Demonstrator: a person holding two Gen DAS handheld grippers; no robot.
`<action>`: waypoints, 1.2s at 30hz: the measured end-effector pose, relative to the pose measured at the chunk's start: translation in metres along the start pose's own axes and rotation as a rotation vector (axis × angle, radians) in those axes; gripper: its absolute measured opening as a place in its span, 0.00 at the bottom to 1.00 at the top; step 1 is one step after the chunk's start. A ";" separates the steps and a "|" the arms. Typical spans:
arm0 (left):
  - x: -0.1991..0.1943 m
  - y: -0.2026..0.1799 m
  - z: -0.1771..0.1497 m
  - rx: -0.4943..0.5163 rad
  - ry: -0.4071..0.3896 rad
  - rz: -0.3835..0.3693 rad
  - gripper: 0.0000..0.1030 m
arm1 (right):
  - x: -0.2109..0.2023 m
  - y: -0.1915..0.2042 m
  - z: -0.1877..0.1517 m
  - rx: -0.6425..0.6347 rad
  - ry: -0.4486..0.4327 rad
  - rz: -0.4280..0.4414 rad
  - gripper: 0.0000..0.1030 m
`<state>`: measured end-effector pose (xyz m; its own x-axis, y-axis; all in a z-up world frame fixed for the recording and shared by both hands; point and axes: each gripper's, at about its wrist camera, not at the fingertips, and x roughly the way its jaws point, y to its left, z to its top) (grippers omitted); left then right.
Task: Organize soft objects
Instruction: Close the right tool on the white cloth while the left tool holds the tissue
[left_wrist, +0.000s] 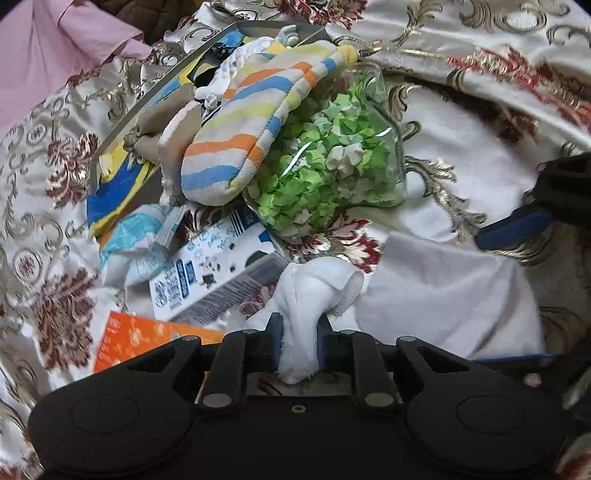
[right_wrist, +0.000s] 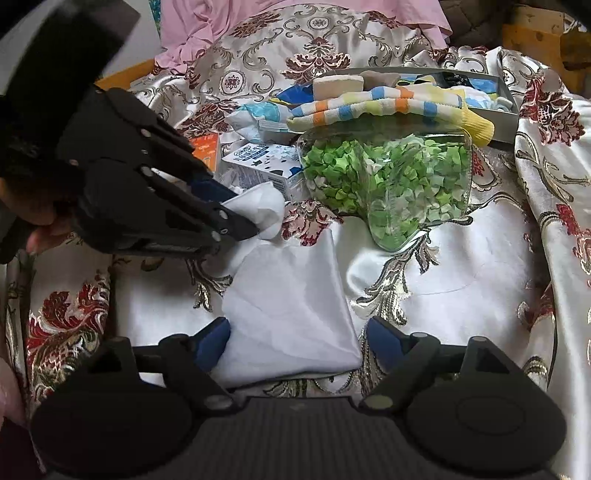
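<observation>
The left gripper (left_wrist: 299, 332) is seen clamped on a bunched corner of the white cloth (left_wrist: 443, 291); the fabric is squeezed into a narrow column between the blue pads and stands up above them in a rounded fold. In the right wrist view the same gripper (right_wrist: 255, 230) is observed at the far left corner of the cloth (right_wrist: 291, 302), with that corner gathered in its tip.

The right gripper (right_wrist: 295, 343) is held with its jaws apart, one blue pad at each side of the near edge of the cloth. No pressing contact with the fabric can be confirmed. The rest of the cloth is spread flat on the patterned satin bedspread (right_wrist: 461, 266), near its front edge.

Beyond the cloth, a clear bag of green and white paper pieces (right_wrist: 388, 184) is noted on the bedspread. A striped sock (left_wrist: 243, 140) is draped over the far side of that bag and reaches onto a shallow box (right_wrist: 509, 110) behind it. A small printed carton (left_wrist: 210, 273) and an orange packet (left_wrist: 140, 339) are recorded to the left of the cloth. A pink garment (right_wrist: 295, 22) is lying at the far edge.
</observation>
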<state>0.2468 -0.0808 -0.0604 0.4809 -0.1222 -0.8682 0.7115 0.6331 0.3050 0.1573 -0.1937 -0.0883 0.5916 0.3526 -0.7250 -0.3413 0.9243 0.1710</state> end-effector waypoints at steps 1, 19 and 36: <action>-0.002 -0.001 -0.002 -0.015 -0.002 -0.010 0.19 | 0.000 0.001 0.000 -0.005 0.001 -0.001 0.77; -0.042 -0.021 -0.057 -0.379 -0.101 -0.162 0.16 | -0.007 0.019 -0.011 -0.101 -0.018 -0.031 0.32; -0.057 -0.001 -0.075 -0.638 -0.207 -0.280 0.16 | -0.043 0.021 -0.023 -0.055 -0.119 -0.113 0.12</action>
<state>0.1798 -0.0174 -0.0402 0.4566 -0.4477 -0.7688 0.4151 0.8715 -0.2610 0.1082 -0.1933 -0.0686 0.7098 0.2645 -0.6528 -0.3050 0.9508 0.0537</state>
